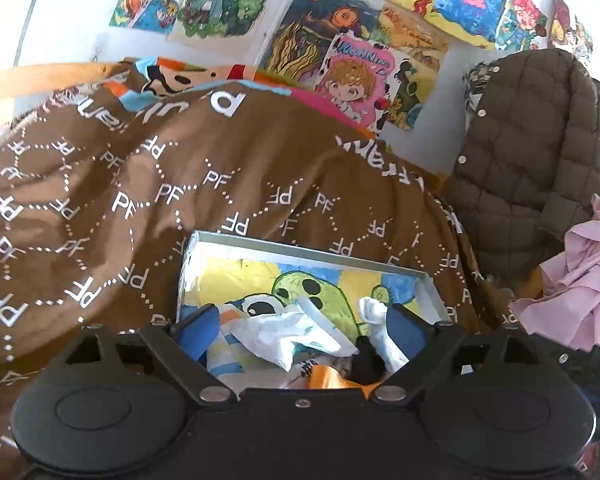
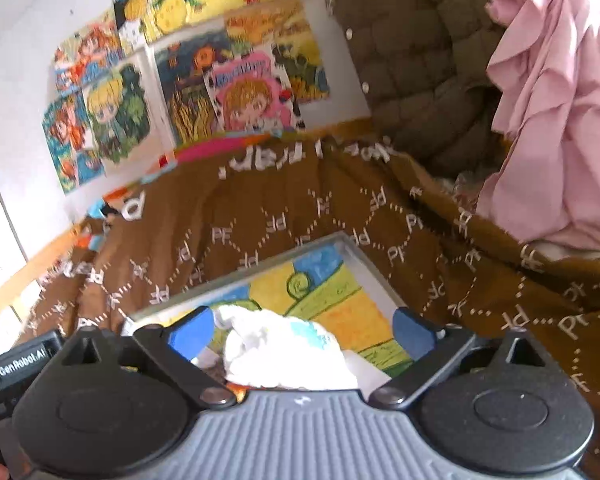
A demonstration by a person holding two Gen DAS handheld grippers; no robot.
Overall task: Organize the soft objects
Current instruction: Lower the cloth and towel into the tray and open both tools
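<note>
A white wall hung with bright cartoon drawings (image 1: pixel 340 44) backs a bed spread with a brown blanket (image 1: pixel 100 208) printed with white letters. At the right a brown quilted jacket (image 1: pixel 524 152) and a frilly pink garment (image 1: pixel 584 280) are heaped. On the blanket near the cameras sits a shallow box (image 1: pixel 430 280) whose floor is a painted picture.

Inside the box lies the task's load: a crumpled white sock (image 2: pixel 284 348) with pale blue marks, beside a striped sock (image 1: pixel 216 360) and some orange fabric (image 1: pixel 328 380) at the near edge.

The left gripper (image 1: pixel 300 320) and the right gripper (image 2: pixel 300 330) both stand with blue pads wide apart. Neither presses on anything; the white sock shows loose between and below the fingers.

The step in hand looks like a release into the box. To do it well, each tool should draw clear without a pad snagging a fold and dragging a sock over the rim. The low walls hold little, so anything added would best go toward the far, bare part of the painted floor. The next pick would likely be from the heap at the right.
</note>
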